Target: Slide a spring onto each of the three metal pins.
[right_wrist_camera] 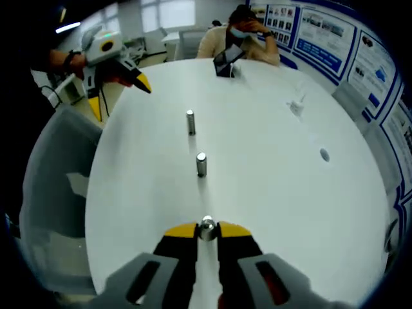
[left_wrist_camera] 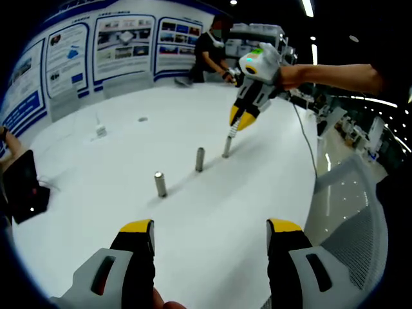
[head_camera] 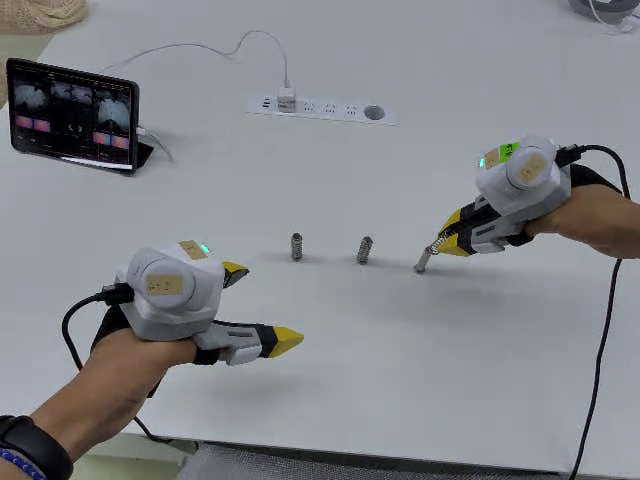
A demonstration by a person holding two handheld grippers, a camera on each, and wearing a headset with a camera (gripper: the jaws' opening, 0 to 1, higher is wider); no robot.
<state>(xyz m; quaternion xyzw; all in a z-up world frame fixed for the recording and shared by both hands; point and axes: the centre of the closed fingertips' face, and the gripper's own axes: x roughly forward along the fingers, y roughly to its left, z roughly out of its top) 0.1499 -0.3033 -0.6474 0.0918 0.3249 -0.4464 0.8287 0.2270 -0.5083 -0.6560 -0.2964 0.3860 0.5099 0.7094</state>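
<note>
White worktop point(head_camera: 420, 380), three pins point(right_wrist_camera: 201, 164) in a row.
The right claw point(head_camera: 443, 243) is clenched on the top of the end pin point(head_camera: 424, 263); the other two carry springs point(head_camera: 365, 250). The left claw point(left_wrist_camera: 210, 226) hangs released, well apart from them.

- The head view is bright and sharp. Soft light comes from above onto the white table point(head_camera: 400, 340).
- Shadows are pale and small: one under the left gripper point(head_camera: 262, 305), one under the right gripper point(head_camera: 440, 247).
- Far left, the tablet point(head_camera: 72, 115) screen glows.
- Both gripper views bend at the edges, and the room behind the table looks dark.
- In the left gripper view, ceiling lights point(left_wrist_camera: 308, 8) glare in long strips.
- In the right gripper view, the metal piece point(right_wrist_camera: 206, 228) between the closed jaws shines.
</note>
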